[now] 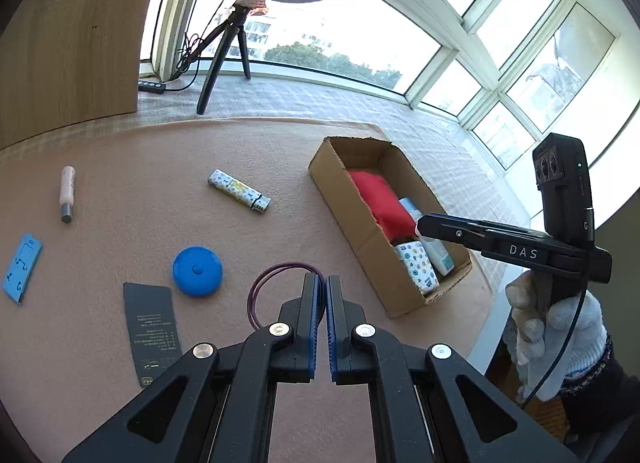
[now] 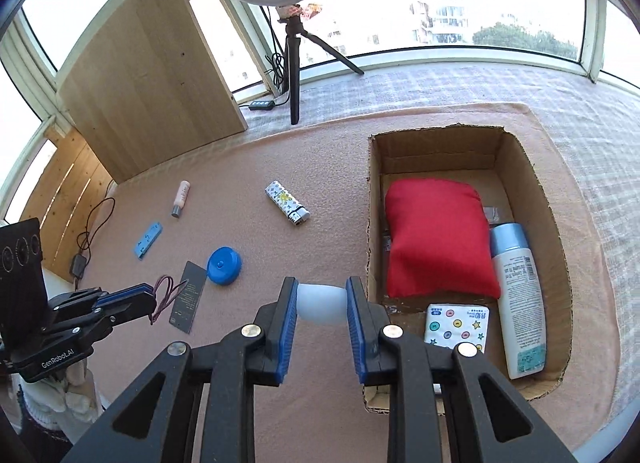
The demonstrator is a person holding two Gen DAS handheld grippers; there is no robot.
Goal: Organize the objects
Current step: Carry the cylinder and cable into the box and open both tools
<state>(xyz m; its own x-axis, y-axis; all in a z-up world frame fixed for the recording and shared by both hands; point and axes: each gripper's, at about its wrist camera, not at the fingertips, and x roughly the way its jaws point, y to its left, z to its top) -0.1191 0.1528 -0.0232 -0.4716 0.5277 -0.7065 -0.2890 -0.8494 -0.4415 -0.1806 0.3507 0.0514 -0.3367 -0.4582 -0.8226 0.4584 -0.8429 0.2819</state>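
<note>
My right gripper [image 2: 322, 295] is shut on a small white rounded object [image 2: 322, 303], held above the mat at the near left corner of the cardboard box [image 2: 374, 223]. The box [image 1: 360, 231] holds a red pouch [image 2: 436, 235], a white bottle with a blue cap [image 2: 518, 299] and a patterned tissue pack [image 2: 458, 327]. My left gripper [image 1: 324, 287] is shut on a purple hair tie [image 1: 260, 287], whose loop hangs from its tips [image 2: 164, 295] above the mat. In the left wrist view the right gripper [image 1: 420, 227] reaches over the box.
On the pink mat lie a patterned lighter [image 1: 239, 191], a blue round tape measure [image 1: 197, 271], a black card [image 1: 151, 331], a flat blue piece [image 1: 22, 267] and a pale tube [image 1: 67, 193]. A ring light tripod [image 1: 224, 63] and a wooden panel [image 2: 152, 83] stand at the back.
</note>
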